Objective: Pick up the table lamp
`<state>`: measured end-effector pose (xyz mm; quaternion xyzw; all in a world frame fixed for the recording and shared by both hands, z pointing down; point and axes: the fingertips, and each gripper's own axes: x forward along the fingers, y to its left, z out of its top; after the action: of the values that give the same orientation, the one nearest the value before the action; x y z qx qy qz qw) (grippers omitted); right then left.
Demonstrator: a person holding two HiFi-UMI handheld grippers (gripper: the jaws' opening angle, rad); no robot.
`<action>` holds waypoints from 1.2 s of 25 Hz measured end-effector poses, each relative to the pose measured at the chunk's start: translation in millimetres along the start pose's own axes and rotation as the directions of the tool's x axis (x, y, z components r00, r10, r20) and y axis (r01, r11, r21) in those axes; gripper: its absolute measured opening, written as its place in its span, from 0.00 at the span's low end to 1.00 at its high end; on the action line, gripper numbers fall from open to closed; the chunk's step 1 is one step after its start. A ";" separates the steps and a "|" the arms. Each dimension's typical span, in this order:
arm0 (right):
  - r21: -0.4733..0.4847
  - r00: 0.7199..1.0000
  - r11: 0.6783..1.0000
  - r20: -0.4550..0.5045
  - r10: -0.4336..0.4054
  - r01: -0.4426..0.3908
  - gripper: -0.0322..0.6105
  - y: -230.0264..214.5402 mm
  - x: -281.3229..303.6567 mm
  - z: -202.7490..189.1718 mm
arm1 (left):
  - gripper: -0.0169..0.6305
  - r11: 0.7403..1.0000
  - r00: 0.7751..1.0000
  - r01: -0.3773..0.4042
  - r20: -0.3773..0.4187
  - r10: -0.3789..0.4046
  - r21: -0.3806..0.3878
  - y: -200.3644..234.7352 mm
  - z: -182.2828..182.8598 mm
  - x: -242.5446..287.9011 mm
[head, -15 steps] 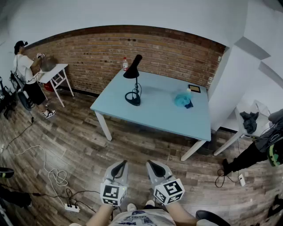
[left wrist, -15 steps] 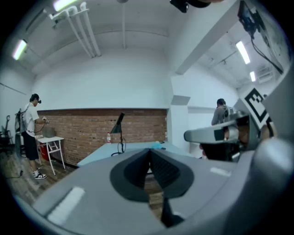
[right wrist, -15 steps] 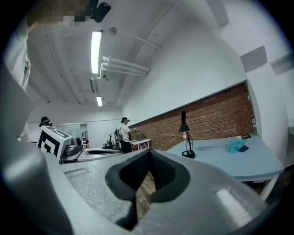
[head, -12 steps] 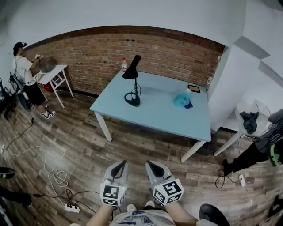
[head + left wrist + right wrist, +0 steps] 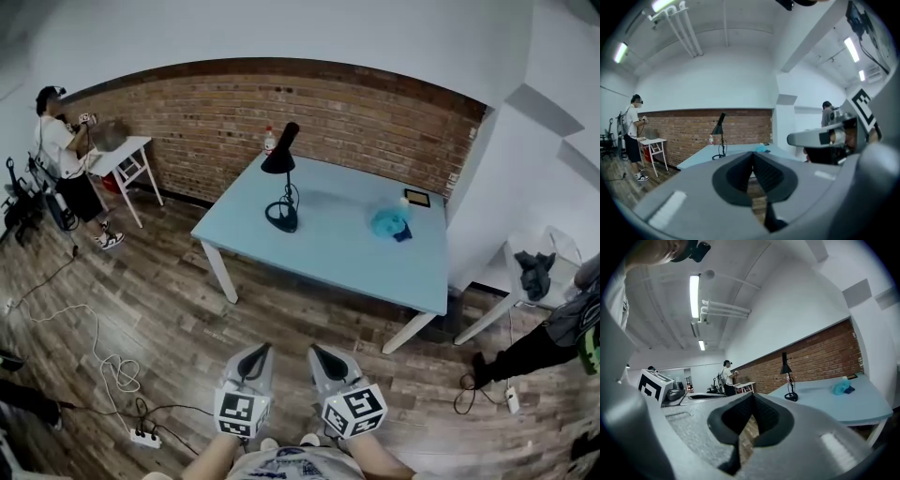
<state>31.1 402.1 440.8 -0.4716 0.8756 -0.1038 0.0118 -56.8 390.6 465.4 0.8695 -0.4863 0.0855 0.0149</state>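
In the head view I am looking steeply down at the table lamp (image 5: 281,157), which is standing upright near the left end of the pale blue table (image 5: 328,246): it is all black, with a cone shade tilting down from a thin stem and a round base with a cord looping beside it. A small bottle (image 5: 270,141) is standing just behind the lamp by the brick wall, too small for me to tell what it is holding. A crumpled teal thing (image 5: 387,221) is lying towards the right end, and I cannot make out what it is. The left tongs (image 5: 253,354) and right tongs (image 5: 326,356) are hovering side by side over the wooden floor, well apart from the table, with the arms cut off by the bottom edge. In the left gripper view the left tongs are sitting with their jaws together and nothing between them; the lamp (image 5: 720,127) is showing far off above them on the table, and a person (image 5: 633,133) is standing at a white side table to the left. In the right gripper view the right tongs are likewise pressing jaw to jaw, empty, with the lamp (image 5: 786,369) standing in the distance to the right against the brick wall and the table's near end cut off by the tongs' own body.
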 end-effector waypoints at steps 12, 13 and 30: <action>0.035 0.999 0.999 0.003 0.041 -0.041 0.05 -48.5 -17.3 -1.5 | 0.01 0.999 0.999 -0.047 -0.014 0.047 0.003 -30.0 -3.3 22.9; 0.036 0.999 0.998 0.002 0.042 -0.042 0.05 -51.5 -16.4 -1.7 | 0.01 0.999 0.999 -0.045 -0.014 0.045 0.005 -30.7 -2.9 26.0; 0.051 0.999 0.999 -0.046 -0.007 0.010 0.05 -108.6 122.2 -5.7 | 0.01 1.000 1.000 -0.001 -0.030 0.000 -0.014 70.6 -15.1 138.8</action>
<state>52.1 243.8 476.8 -0.4724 0.8707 -0.1370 0.0033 -47.6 238.0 498.9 0.8678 -0.4869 0.0948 0.0284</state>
